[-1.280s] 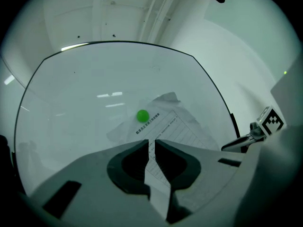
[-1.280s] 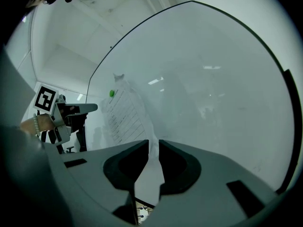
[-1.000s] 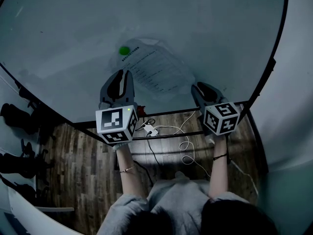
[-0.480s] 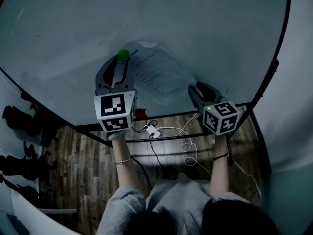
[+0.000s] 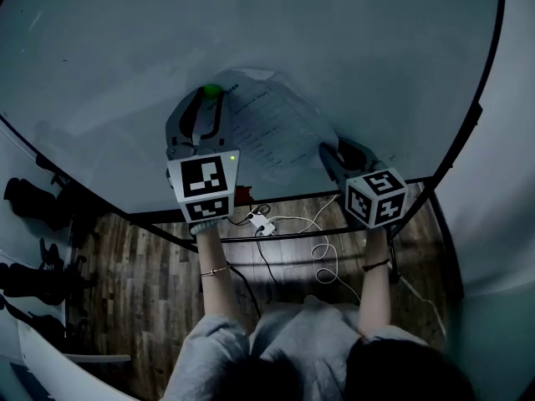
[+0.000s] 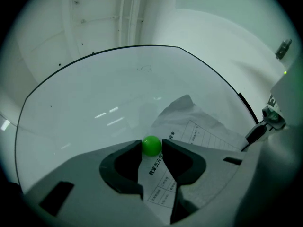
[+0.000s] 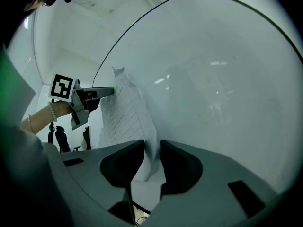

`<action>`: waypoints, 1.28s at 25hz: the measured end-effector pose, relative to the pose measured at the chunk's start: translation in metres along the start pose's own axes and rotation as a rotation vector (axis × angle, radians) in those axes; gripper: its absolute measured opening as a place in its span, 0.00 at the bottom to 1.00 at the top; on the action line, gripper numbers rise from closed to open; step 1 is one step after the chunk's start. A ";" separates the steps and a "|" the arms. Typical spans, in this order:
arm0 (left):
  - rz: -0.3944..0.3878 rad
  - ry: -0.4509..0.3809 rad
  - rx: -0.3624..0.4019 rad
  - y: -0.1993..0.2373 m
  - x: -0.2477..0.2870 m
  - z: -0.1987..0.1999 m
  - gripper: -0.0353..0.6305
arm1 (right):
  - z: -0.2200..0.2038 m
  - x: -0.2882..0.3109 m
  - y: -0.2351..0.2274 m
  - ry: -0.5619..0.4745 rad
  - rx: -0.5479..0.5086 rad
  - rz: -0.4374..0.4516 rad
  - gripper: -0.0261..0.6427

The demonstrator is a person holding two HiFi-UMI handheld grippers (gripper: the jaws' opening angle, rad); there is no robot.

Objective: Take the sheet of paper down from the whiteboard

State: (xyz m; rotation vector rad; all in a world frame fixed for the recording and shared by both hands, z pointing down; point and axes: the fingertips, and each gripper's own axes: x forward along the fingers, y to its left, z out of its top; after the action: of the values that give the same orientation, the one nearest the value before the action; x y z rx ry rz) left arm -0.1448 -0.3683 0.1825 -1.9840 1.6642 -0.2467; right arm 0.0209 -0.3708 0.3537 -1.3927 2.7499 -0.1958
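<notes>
A printed sheet of paper [image 5: 269,128] hangs crumpled on the whiteboard [image 5: 351,40], pinned at its top left by a green ball magnet [image 5: 211,91]. My left gripper [image 5: 209,100] reaches up to that magnet. In the left gripper view the magnet [image 6: 151,145] sits right between the wide tips of the left gripper [image 6: 151,151], over the paper [image 6: 199,126]. My right gripper [image 5: 331,151] is at the sheet's lower right. Its jaws are closing, and the paper's lower edge [image 7: 150,150] hangs loose in their gap. The right gripper view also shows the left gripper [image 7: 97,93].
The whiteboard's dark lower frame [image 5: 292,197] runs just under both grippers. Below it on the wooden floor lie a white power strip [image 5: 259,222] and loose cables [image 5: 322,257]. Dark office chairs [image 5: 33,199] stand at the far left.
My left gripper has risen from below the magnet until its tips flank it, and it has rolled a little. The right gripper has stayed at the sheet's lower corner.
</notes>
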 end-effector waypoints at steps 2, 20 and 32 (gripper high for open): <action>0.023 -0.017 0.002 0.001 -0.001 0.000 0.23 | 0.000 0.002 0.003 0.007 -0.008 0.016 0.17; 0.036 -0.030 -0.014 0.007 -0.005 0.004 0.23 | 0.008 -0.002 0.006 -0.024 0.011 0.045 0.04; 0.032 -0.030 -0.040 0.015 -0.004 0.009 0.23 | 0.005 0.000 0.005 -0.002 0.069 0.031 0.04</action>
State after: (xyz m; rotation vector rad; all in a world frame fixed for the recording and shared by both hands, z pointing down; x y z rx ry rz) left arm -0.1545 -0.3636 0.1681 -1.9791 1.6923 -0.1722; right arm 0.0174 -0.3678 0.3480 -1.3318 2.7328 -0.2851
